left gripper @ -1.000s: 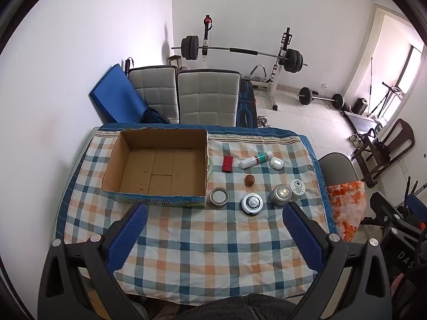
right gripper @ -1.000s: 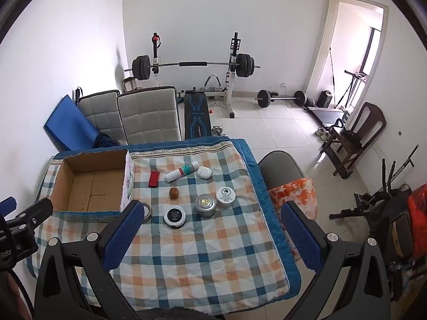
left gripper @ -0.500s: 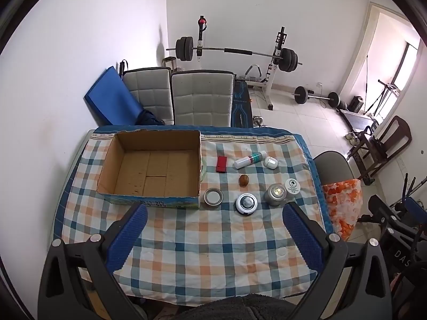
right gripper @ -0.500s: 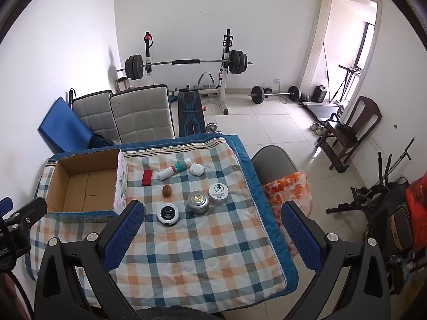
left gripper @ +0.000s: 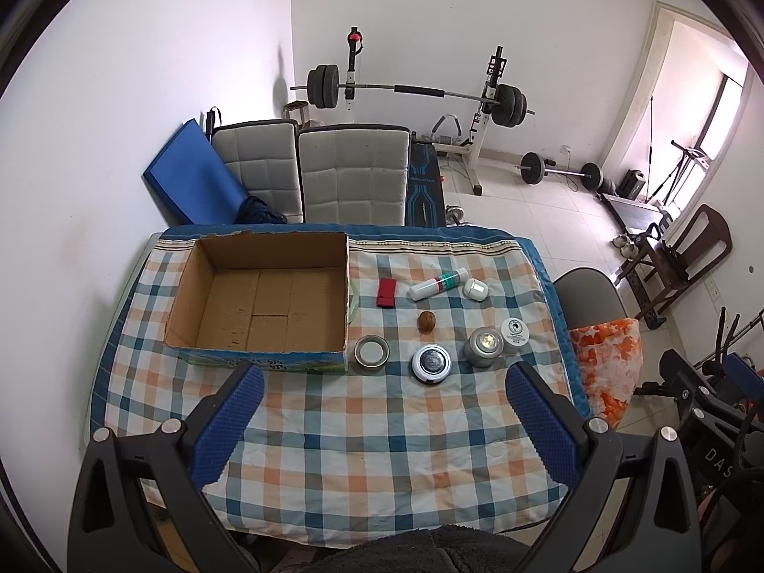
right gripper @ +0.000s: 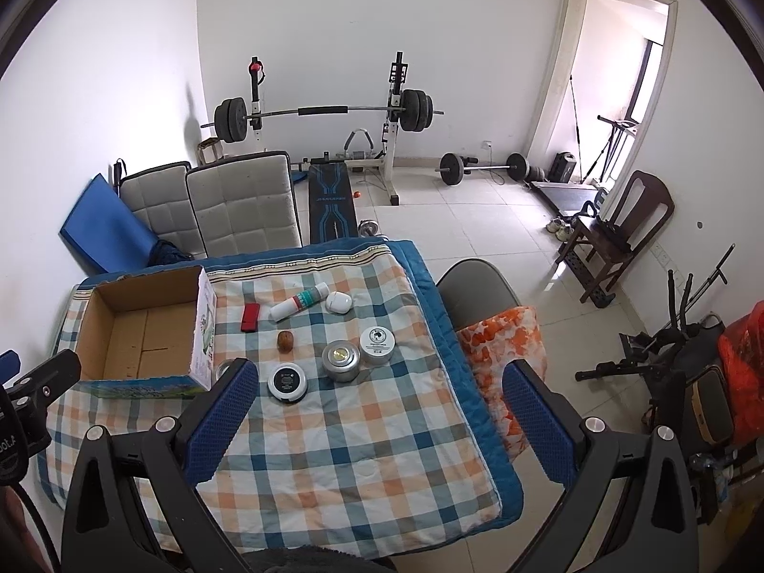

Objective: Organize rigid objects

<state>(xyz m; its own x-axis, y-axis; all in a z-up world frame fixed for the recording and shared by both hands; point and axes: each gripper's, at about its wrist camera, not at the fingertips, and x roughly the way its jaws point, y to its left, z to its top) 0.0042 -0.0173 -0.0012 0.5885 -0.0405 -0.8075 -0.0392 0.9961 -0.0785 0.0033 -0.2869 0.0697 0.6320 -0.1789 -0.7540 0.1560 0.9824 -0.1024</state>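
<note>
Blue-padded and spread wide with nothing between their fingers, the left gripper and right gripper have drawn up and back from the checked cloth over the last second, widening both views. Beyond them lie the black-lidded tin, silver tins, walnut, red block and tube, untouched. At far left the cardboard box stands empty, so sorting seems not yet begun.

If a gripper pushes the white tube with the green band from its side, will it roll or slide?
The white tube lies on its side on the checked cloth, so a sideways push would probably roll it. It looks like smooth plastic, so it may be slippery and light. The white case sits close by and might stop it.
</note>
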